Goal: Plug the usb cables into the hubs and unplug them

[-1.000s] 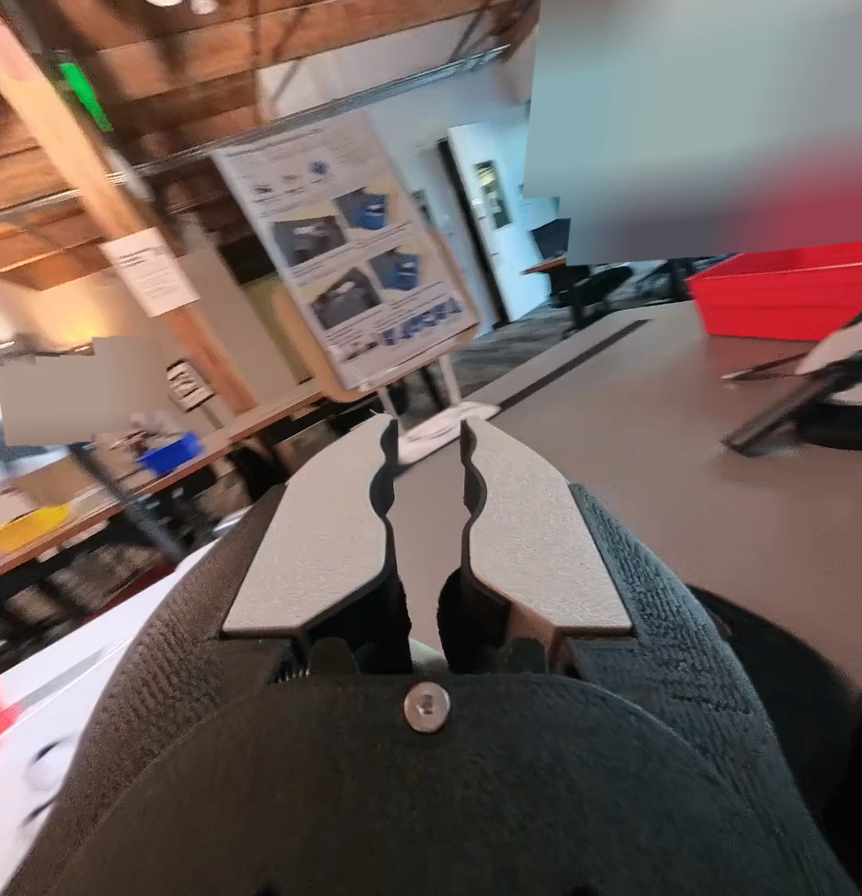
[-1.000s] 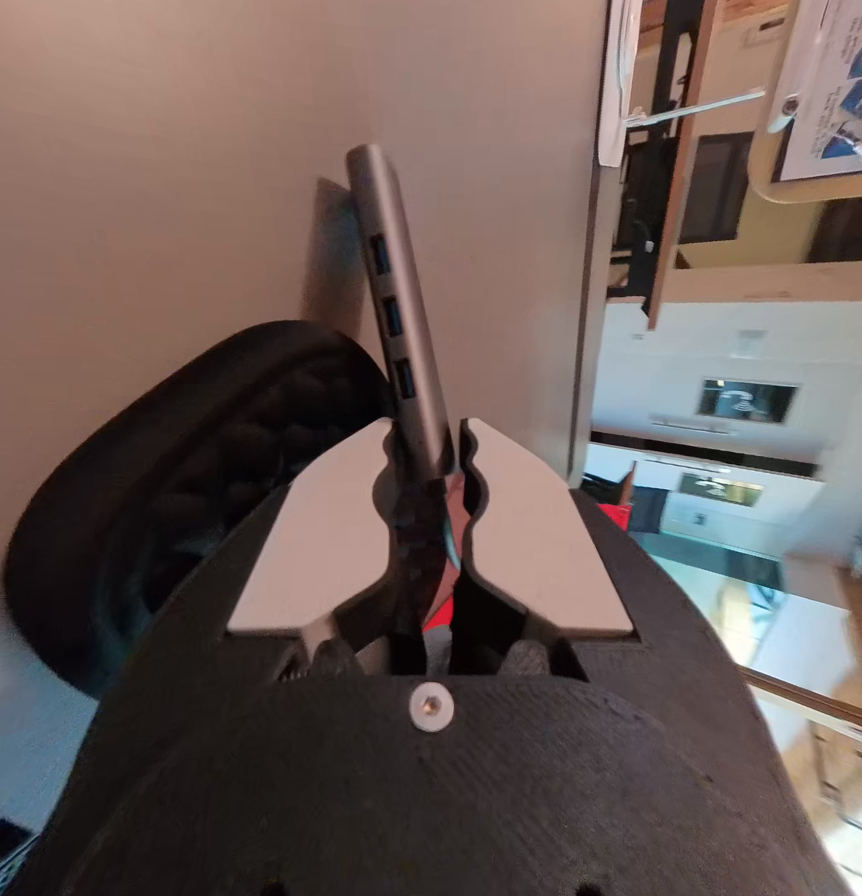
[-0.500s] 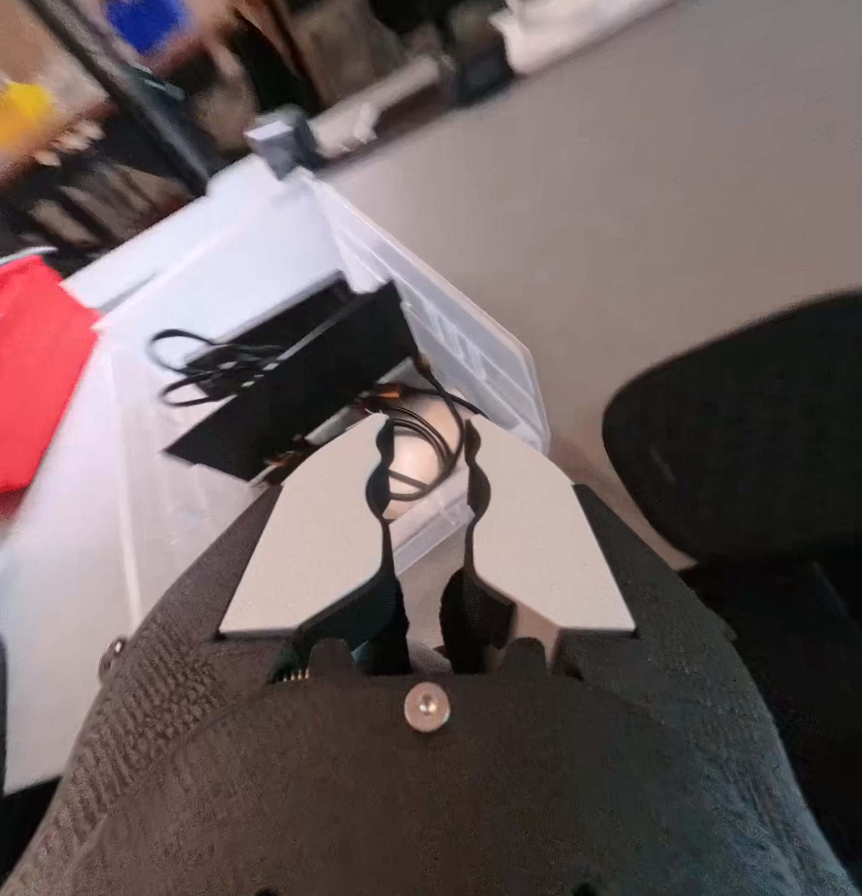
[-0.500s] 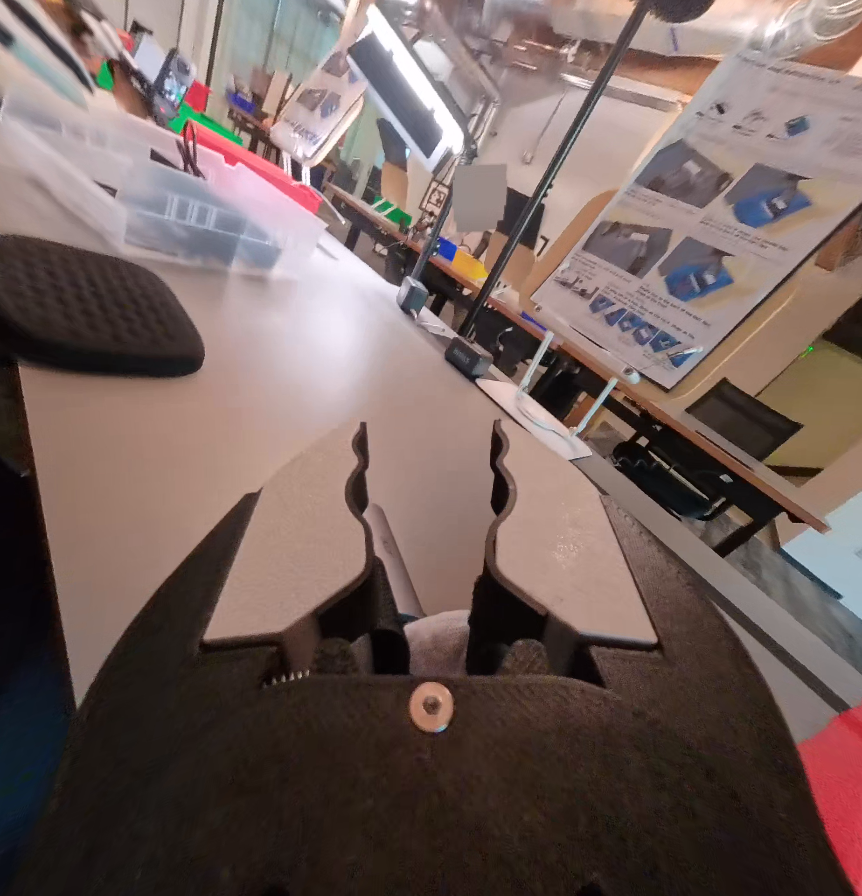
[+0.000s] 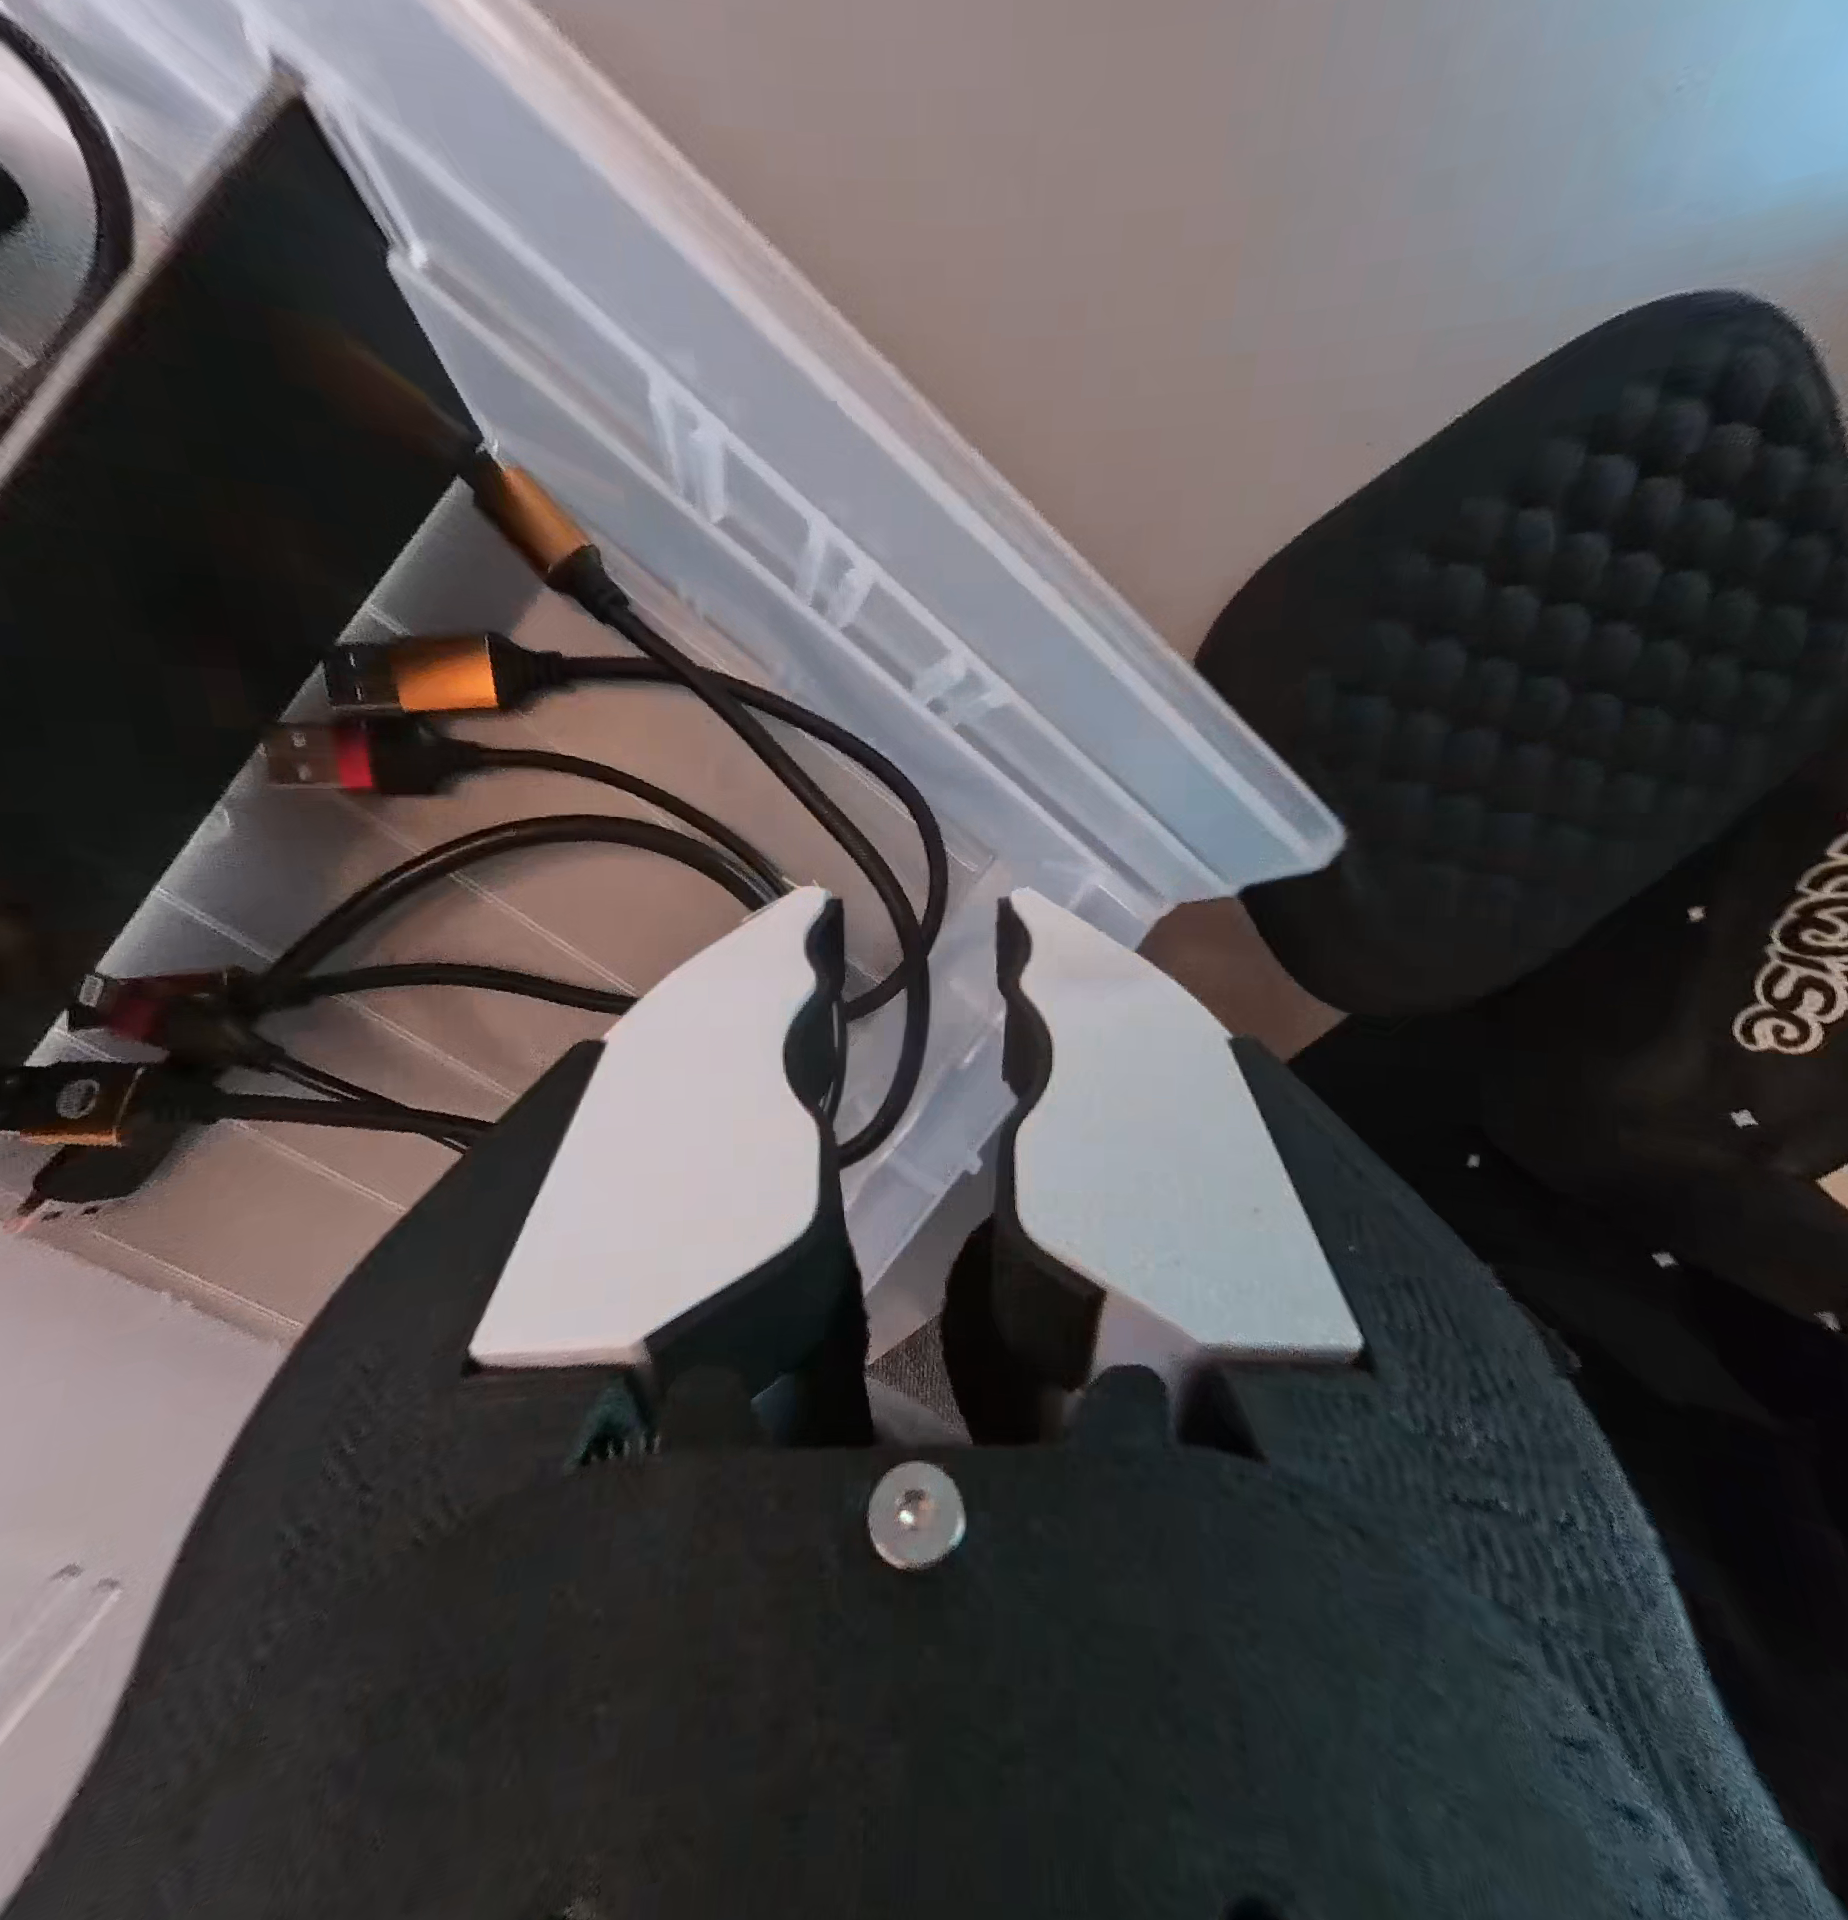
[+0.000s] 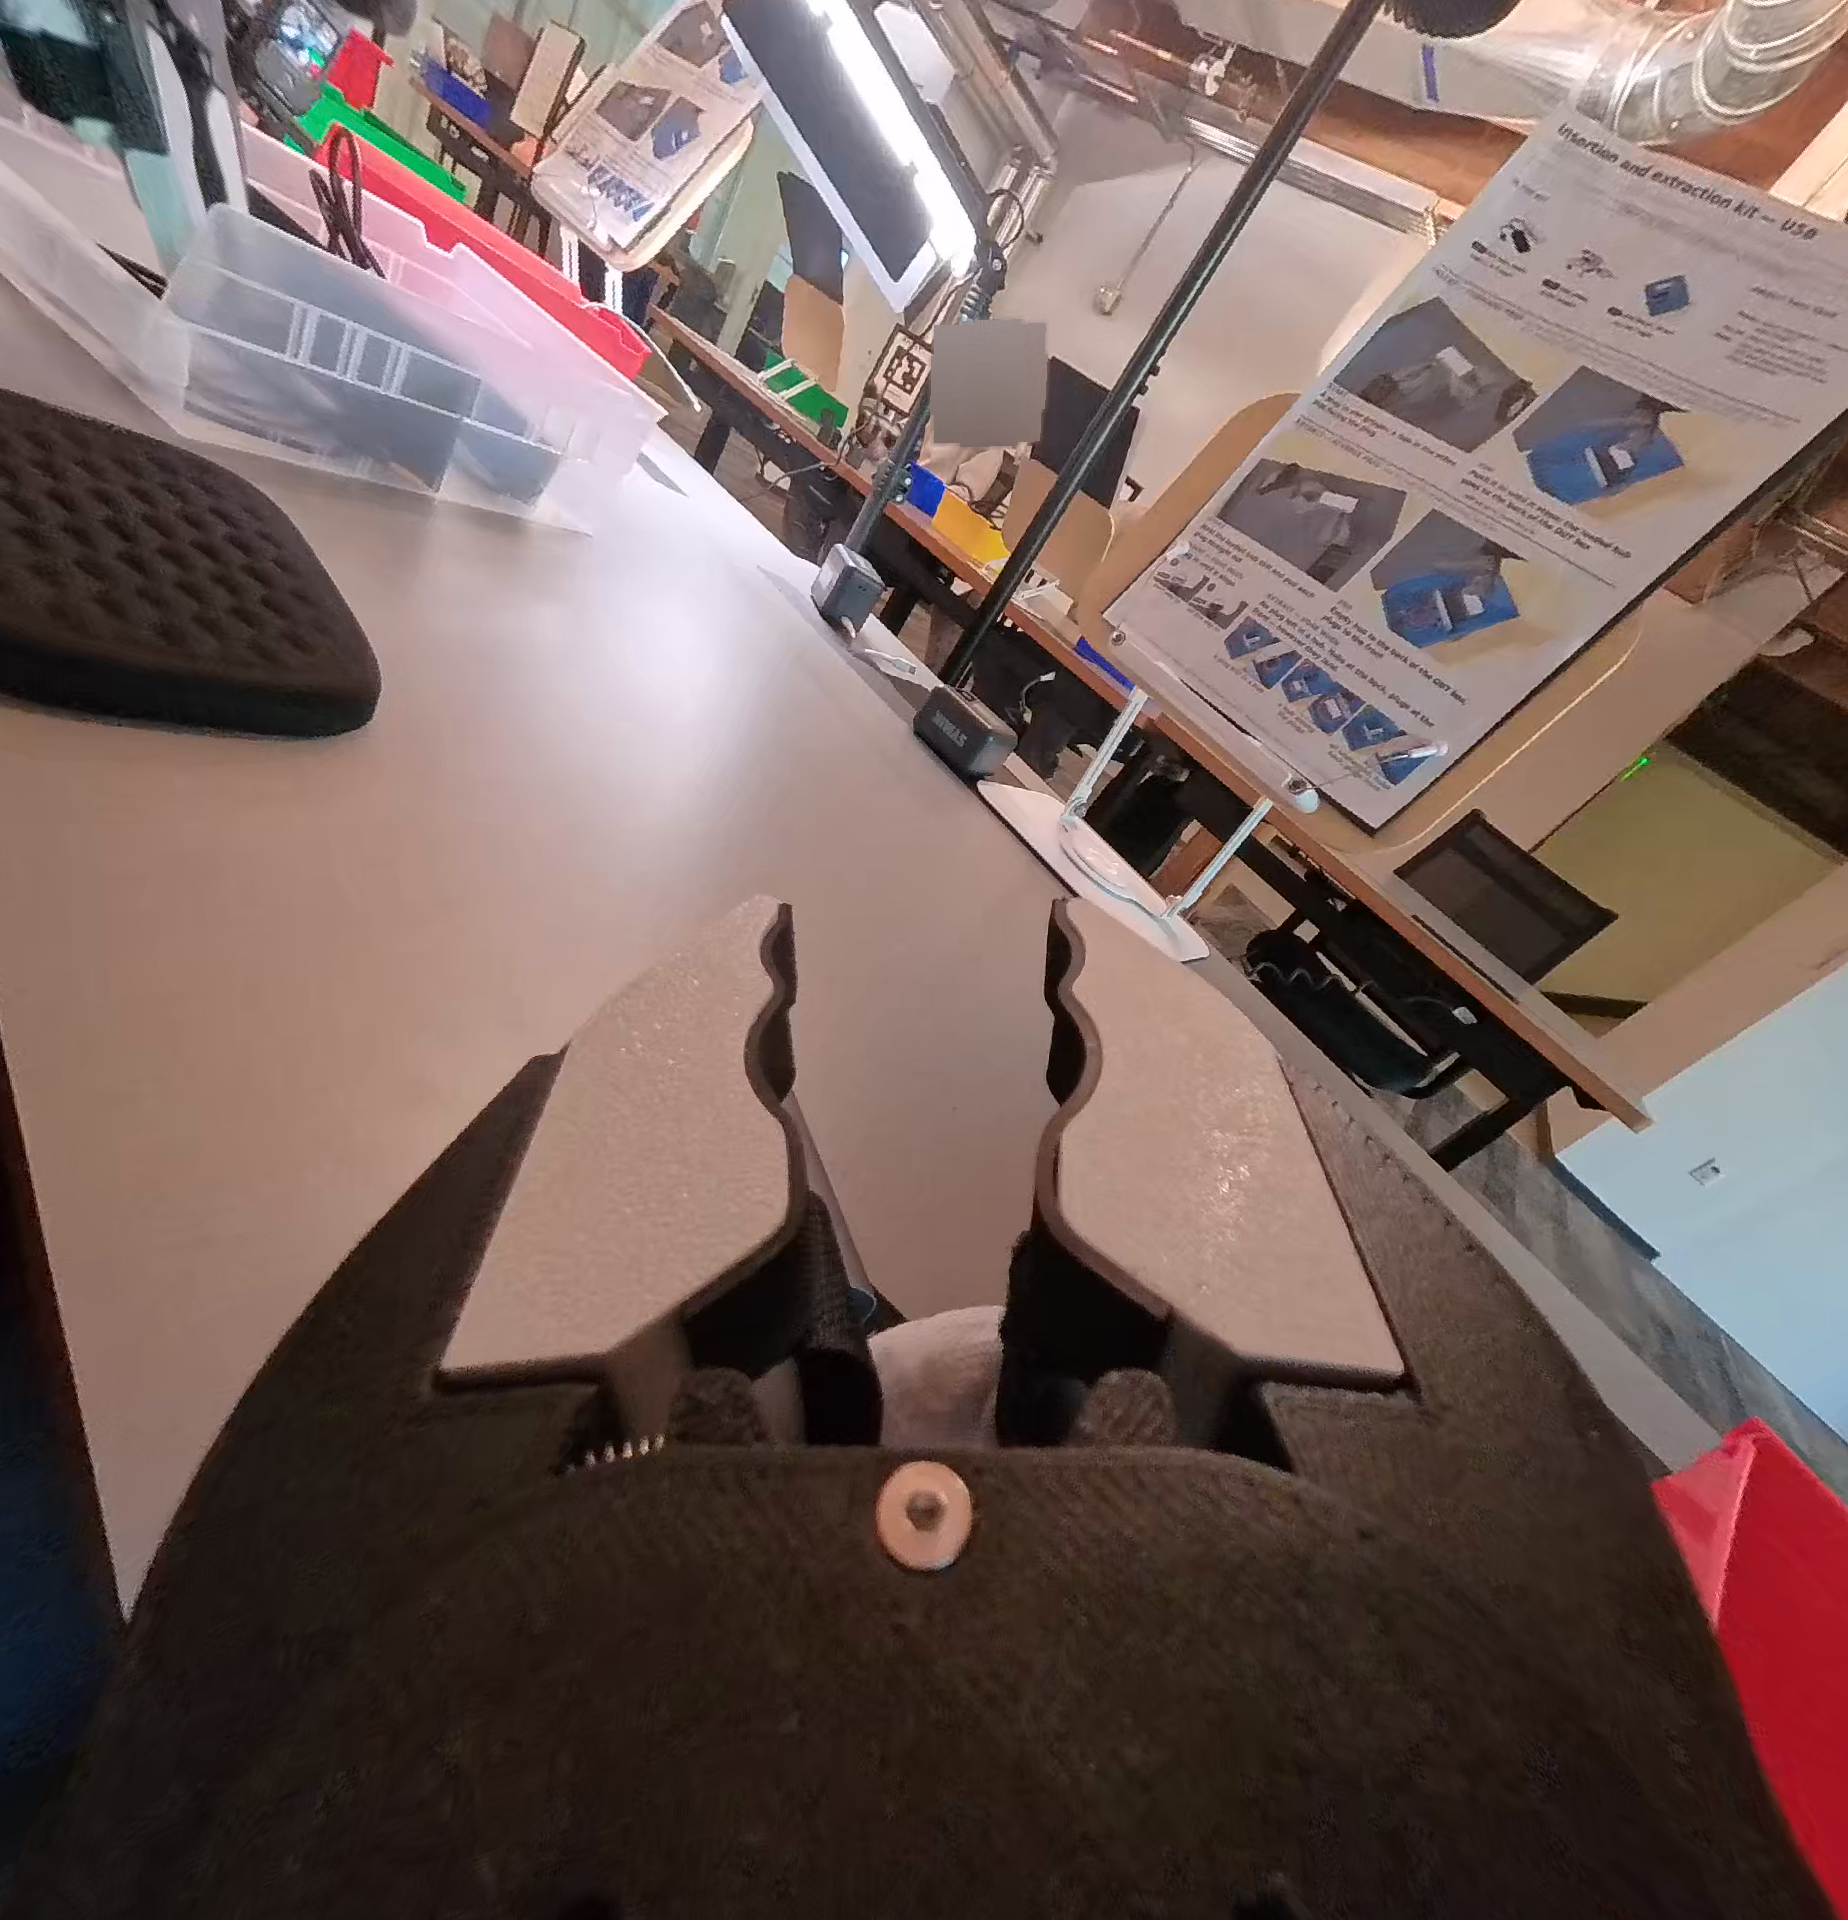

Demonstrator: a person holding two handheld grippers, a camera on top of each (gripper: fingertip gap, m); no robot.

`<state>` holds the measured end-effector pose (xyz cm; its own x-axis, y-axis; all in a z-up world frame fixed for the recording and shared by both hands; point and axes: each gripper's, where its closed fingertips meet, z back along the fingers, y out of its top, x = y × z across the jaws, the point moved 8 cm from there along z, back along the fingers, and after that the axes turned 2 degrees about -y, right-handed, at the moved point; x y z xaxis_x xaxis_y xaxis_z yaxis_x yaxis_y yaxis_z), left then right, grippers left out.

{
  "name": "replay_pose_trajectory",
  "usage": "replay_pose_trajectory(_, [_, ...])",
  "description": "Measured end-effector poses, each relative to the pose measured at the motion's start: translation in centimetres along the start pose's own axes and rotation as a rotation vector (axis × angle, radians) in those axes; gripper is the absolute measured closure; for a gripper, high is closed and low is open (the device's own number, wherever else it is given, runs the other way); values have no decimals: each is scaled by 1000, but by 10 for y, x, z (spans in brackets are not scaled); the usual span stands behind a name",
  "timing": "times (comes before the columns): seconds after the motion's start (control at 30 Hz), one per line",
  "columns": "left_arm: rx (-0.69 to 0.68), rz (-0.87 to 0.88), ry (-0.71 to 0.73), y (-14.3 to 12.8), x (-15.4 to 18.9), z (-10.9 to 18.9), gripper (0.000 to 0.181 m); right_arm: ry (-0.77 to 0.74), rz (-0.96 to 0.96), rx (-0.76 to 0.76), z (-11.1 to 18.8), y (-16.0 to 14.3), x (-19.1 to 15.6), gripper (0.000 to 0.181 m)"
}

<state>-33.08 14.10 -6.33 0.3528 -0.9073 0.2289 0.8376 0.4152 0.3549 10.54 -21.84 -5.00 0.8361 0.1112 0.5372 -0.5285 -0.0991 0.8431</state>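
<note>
The left claw, jaws spread and empty, has swung down over a clear plastic bin where the USB cables lie loose beside a black box. The right claw, a second ago pinching a grey hub, now gapes over the bare table; the hub is barely visible beneath it, so fetching a cable looks next.

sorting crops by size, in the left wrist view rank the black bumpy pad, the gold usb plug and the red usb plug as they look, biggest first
1. black bumpy pad, by far the largest.
2. gold usb plug.
3. red usb plug, only slightly smaller than the gold one; they lie side by side, so that order is unsure.
</note>
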Motion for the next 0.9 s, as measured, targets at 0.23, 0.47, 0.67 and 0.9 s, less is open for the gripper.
replay_pose_trajectory(0.23, [-1, 16, 60, -1, -3, -1, 176, -12, -10, 20, 4, 1, 3, 136])
replay_pose_trajectory(0.47, [670, -165, 489, 11, 23, 86, 177, -3, -14, 41, 1, 3, -1, 137])
replay_pose_trajectory(0.67, [1137, -402, 541, 16, 88, 128, 177, 45, -65, 101, -4, 8, -11, 137])
replay_pose_trajectory(0.9, [1596, -569, 145, 27, 161, 119, 177, 150, -161, 237, -17, 18, -35, 137])
